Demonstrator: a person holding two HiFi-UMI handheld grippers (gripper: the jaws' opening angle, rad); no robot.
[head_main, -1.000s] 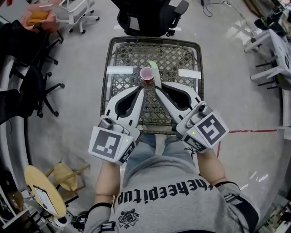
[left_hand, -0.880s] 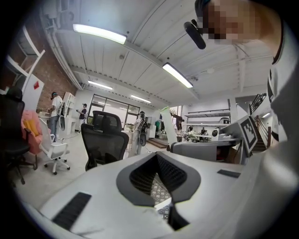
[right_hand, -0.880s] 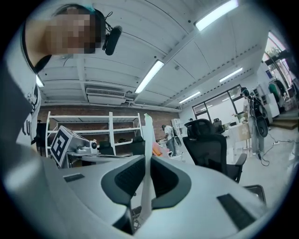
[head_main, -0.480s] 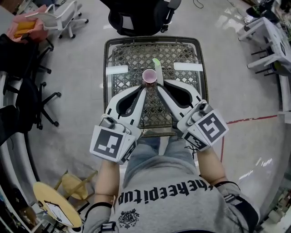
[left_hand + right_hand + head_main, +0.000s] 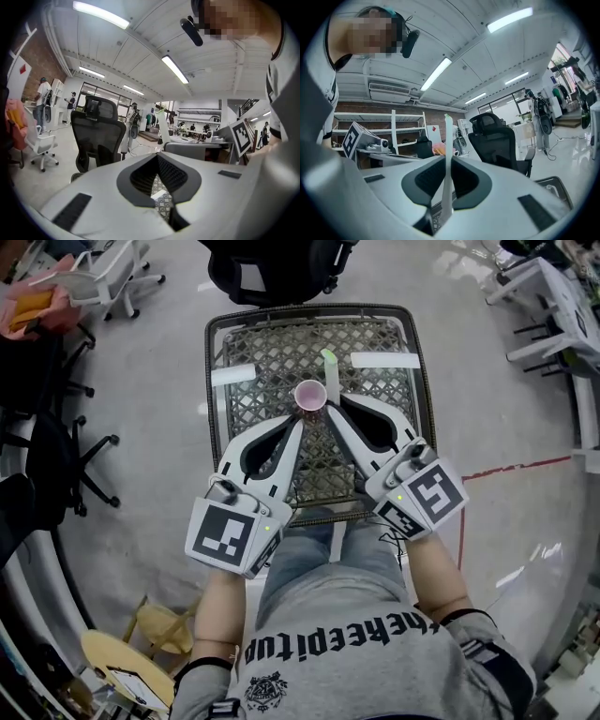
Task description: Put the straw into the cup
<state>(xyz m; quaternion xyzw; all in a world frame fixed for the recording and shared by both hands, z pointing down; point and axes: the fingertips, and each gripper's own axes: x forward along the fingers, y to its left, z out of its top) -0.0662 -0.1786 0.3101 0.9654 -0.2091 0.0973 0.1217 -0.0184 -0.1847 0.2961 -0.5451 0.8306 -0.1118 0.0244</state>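
A small pink cup [image 5: 309, 395] stands out just past the tips of both grippers, over the middle of the woven table [image 5: 214, 409]. Whether it rests on the table I cannot tell. It does not show in either gripper view. My right gripper [image 5: 330, 412] [image 5: 449, 159] is shut on a pale green straw [image 5: 329, 367] [image 5: 447, 140], which stands upright just right of the cup's rim. My left gripper [image 5: 302, 423] [image 5: 157, 155] has its tips together with nothing visible between them. The straw [image 5: 161, 123] also shows ahead in the left gripper view.
Two white tape strips [image 5: 234, 375] [image 5: 384, 360] lie on the table top. A black office chair [image 5: 272, 268] stands beyond the far edge. At upper left a person [image 5: 28, 306] sits beside a white chair [image 5: 112, 268]. A wooden stool [image 5: 122, 667] is at lower left.
Both grippers have sunk a little toward the table, the straw still in the right one. The cup stays just ahead of their tips.
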